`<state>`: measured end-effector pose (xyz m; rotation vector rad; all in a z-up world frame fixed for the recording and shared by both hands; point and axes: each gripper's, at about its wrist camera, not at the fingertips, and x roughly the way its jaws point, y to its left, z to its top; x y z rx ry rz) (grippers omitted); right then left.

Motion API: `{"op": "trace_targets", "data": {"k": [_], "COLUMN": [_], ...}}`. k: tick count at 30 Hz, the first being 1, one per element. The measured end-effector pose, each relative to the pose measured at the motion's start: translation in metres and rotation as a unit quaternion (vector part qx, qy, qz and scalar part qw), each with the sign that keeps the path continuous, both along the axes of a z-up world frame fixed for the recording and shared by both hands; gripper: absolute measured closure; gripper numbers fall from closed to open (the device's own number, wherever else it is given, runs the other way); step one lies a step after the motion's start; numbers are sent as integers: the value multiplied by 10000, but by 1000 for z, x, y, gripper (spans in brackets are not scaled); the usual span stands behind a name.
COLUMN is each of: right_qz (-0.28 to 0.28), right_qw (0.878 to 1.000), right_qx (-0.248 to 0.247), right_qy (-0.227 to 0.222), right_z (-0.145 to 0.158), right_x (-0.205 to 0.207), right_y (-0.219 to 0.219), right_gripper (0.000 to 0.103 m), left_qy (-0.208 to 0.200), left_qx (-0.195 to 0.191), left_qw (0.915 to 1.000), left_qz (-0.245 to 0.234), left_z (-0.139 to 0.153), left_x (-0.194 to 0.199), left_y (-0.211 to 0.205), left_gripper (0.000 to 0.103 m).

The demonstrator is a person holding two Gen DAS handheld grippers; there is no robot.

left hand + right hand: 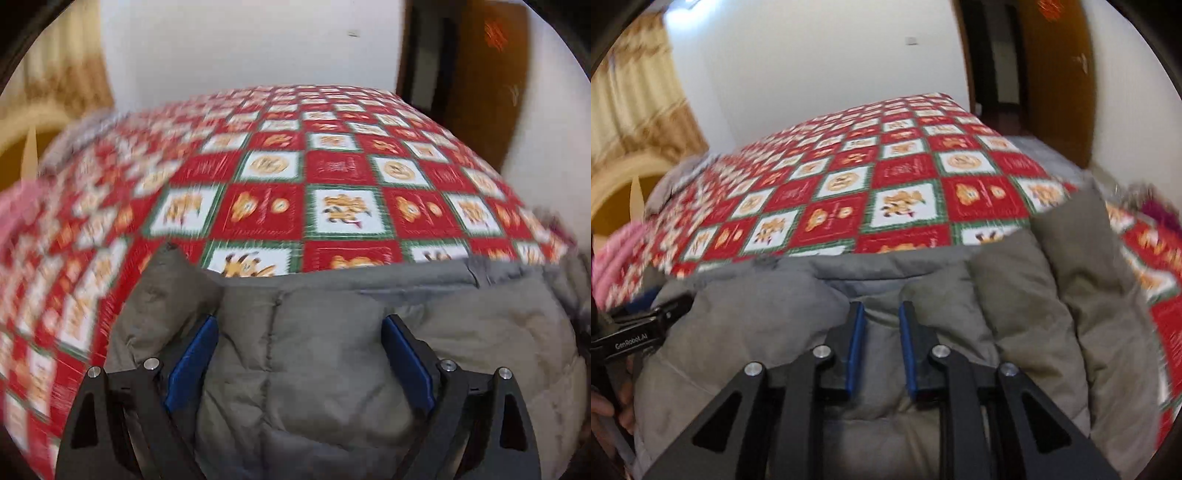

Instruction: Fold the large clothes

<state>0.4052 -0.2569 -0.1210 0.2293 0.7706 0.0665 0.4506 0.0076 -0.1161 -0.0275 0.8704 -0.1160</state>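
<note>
A bed under a red checked cover carries the grey padded jacket at its near edge. Left gripper gapes wide; right gripper stands narrowly parted, apparently holding nothing. Soft, bulky, probably light: grasp the hem at 12 o'clock.

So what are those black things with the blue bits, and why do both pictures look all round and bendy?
Those are tongs that a person holds, one in each hand, instead of a robot arm. Each has a small camera looking along its two fingers, and the wide lens bends the picture. One picture is from the left tongs, whose blue fingers stand wide apart over a puffy grey coat. The other is from the right tongs, whose fingers are closer together but not closed, with a bit of coat between them. The coat lies on a red and white checked cover with cartoon pictures. Nothing looks firmly gripped yet. The job is folding the coat.
</note>
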Motion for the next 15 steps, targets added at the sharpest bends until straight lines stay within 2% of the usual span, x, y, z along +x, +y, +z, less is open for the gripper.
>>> {"op": "trace_targets", "data": {"k": [4,7,9,11,15], "right_qz": [-143,-132,-139,-139,-220], "right_qw": [9989,9942,9915,9916,9947], "right_qx": [439,1068,1288,1278,1001], "right_qy": [-33,63,94,124,80], "right_z": [-10,-21,-24,-23,-8], "right_x": [3,8,10,10,5], "right_y": [-11,-28,-33,-32,-30], "right_gripper": [103,103,103,103,103], "left_qy": [-218,-202,-160,-132,-131], "left_qx": [-596,-1048,-1298,-1324,-1068], "left_qw": [9979,9938,9903,9896,9926], "left_qz": [124,324,473,538,562], "left_z": [-15,-24,-29,-31,-30], "left_x": [0,4,9,11,11], "left_y": [23,35,42,44,38], "left_gripper": [12,12,12,12,12]}}
